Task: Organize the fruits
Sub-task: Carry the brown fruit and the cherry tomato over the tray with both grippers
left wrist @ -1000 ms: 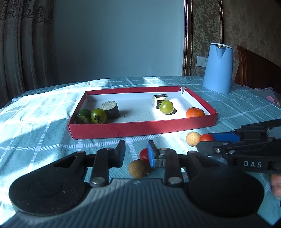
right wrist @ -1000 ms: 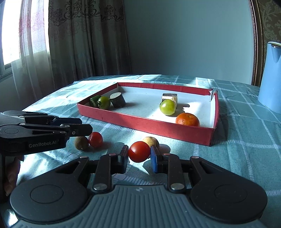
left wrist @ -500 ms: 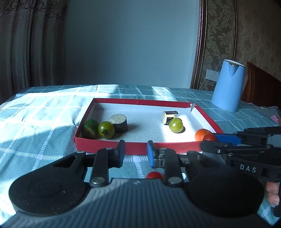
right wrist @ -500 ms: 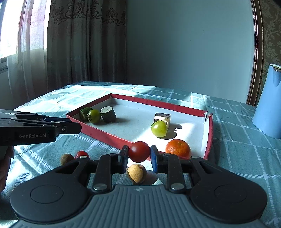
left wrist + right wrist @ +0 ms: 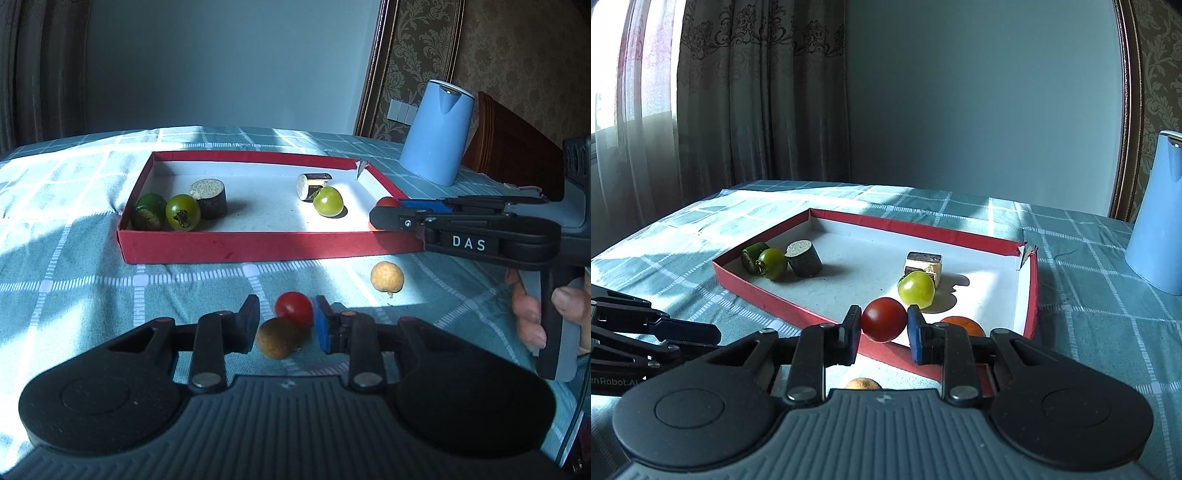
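Right now a red tomato [image 5: 884, 319] sits clamped between the right gripper [image 5: 882, 332] fingers, held above the near wall of the red tray [image 5: 1030, 291]; being round, it has no long axis or heading to tell. Below, the left gripper [image 5: 285, 325] rests open on the tablecloth [image 5: 74, 280], its fingers flanking a second tomato [image 5: 294, 309] that touches a brown fruit [image 5: 280, 338] just nearer the camera. Another tan fruit [image 5: 386, 276] lies apart, outside the tray.
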Tool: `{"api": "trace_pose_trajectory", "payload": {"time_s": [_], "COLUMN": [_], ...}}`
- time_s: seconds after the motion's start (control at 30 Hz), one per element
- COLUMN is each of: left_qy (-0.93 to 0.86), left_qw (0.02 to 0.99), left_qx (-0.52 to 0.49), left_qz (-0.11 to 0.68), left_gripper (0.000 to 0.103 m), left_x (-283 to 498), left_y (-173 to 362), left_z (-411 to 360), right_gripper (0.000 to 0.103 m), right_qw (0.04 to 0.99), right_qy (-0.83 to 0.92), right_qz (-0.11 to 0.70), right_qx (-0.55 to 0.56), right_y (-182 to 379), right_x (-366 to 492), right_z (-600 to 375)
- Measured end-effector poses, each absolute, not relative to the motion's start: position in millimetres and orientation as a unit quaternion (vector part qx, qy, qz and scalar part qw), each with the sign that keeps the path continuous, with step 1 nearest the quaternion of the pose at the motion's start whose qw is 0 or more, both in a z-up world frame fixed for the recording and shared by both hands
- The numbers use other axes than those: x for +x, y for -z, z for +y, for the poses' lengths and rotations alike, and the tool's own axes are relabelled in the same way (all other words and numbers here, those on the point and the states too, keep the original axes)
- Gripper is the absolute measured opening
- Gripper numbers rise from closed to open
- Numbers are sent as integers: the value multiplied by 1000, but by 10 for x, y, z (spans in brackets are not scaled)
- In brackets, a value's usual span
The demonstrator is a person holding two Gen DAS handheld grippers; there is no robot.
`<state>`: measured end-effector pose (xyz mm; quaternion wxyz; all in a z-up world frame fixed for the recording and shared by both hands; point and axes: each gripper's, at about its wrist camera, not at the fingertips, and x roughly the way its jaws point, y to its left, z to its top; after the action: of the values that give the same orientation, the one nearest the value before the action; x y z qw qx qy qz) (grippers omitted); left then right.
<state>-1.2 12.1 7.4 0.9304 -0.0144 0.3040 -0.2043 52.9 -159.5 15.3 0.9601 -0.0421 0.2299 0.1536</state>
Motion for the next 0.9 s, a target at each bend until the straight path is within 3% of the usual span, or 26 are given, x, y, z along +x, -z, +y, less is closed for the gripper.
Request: {"api": "trace_pose_trajectory", "payload": {"time_s": [0.23, 0.3, 0.4, 0.63, 0.9], "left_qy": [186, 197, 194, 190, 199], "left_qw": [934, 931, 933, 930, 938], "left_qx": [9, 9, 17, 24, 52], "left_qz": [303, 306, 304, 313, 280], "left_gripper": [30, 39, 41, 24, 24], "left_x": [-44, -60, -72, -38, -174], "left_y": [-25, -2, 6, 34, -24], "left_z": [69, 87, 64, 39, -26], "right_gripper": [25, 25, 25, 25, 25], "right_qw": [959, 958, 958, 957, 956], "right_qy": [-155, -157, -160, -166, -168], "right_qz": [234, 234, 231, 233, 230], "right_qx": [-47, -46, -48, -57, -75], "right_y": [-127, -122, -126, -97, -62], "right_x": [515, 509, 493, 458, 422], "right_z": [-1566, -1564, -1550, -1505, -1442]}}
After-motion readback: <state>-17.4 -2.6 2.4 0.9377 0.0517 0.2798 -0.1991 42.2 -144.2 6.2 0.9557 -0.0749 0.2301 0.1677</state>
